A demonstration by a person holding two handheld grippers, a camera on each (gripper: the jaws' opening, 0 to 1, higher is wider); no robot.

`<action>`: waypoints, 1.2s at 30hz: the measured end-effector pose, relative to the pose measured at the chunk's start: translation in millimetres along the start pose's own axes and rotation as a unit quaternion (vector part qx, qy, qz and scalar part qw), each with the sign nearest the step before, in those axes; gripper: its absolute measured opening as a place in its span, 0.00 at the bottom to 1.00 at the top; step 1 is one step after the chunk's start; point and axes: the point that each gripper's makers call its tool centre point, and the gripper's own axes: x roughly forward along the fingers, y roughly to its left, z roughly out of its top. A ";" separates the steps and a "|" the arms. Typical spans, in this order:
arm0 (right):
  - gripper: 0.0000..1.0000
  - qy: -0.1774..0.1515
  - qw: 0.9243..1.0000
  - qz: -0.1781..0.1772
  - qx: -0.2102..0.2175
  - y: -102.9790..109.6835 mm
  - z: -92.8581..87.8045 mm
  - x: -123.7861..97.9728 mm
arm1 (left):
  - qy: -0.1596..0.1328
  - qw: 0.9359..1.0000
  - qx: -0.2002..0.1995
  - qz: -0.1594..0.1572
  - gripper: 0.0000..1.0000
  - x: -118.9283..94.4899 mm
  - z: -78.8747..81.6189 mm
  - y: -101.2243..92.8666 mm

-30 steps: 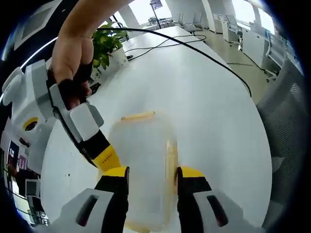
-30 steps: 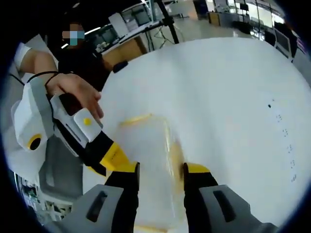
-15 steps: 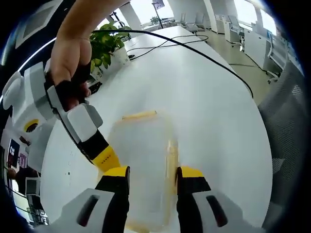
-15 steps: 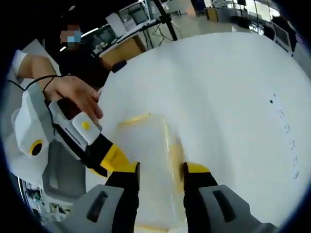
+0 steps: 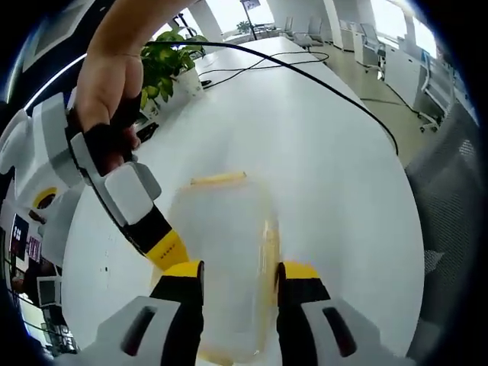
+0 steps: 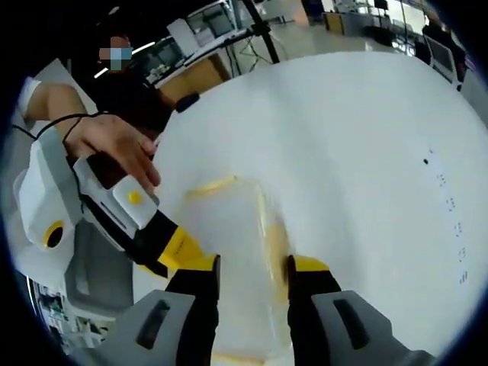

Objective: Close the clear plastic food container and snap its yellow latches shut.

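Straddling the clear container (image 5: 229,259) on the white tabletop (image 5: 328,152) with both tools, left tool (image 5: 236,286) and right tool (image 6: 252,278), jaws narrow across its short side, long axis running forward, yellow latch (image 5: 269,252) just beside each right jaw.

No readable text, label, brand or number; small dark marks on table (image 6: 396,152) illegible.

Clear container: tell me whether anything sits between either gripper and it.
Nothing visible does. The clear container lies on the white table between the left gripper jaws, and likewise between the right gripper jaws. Contact with the walls cannot be judged.
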 end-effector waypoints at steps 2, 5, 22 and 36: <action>0.31 -0.002 1.000 0.000 0.002 -0.5 0.1 0.1 | 0.001 1.000 -0.001 0.000 0.31 -0.2 -0.3 0.0; 0.31 -0.002 1.000 -0.001 0.001 -0.7 0.1 0.5 | 0.002 1.000 -0.002 -0.001 0.30 -0.2 -0.7 -0.2; 0.24 -0.006 1.000 0.001 0.010 -8.7 0.7 -5.4 | 0.003 1.000 0.009 0.009 0.27 0.0 -0.7 -0.6; 0.31 -0.004 1.000 -0.020 0.013 -3.9 -1.4 -7.0 | 0.006 0.998 0.051 0.022 0.31 -4.2 -1.2 -2.7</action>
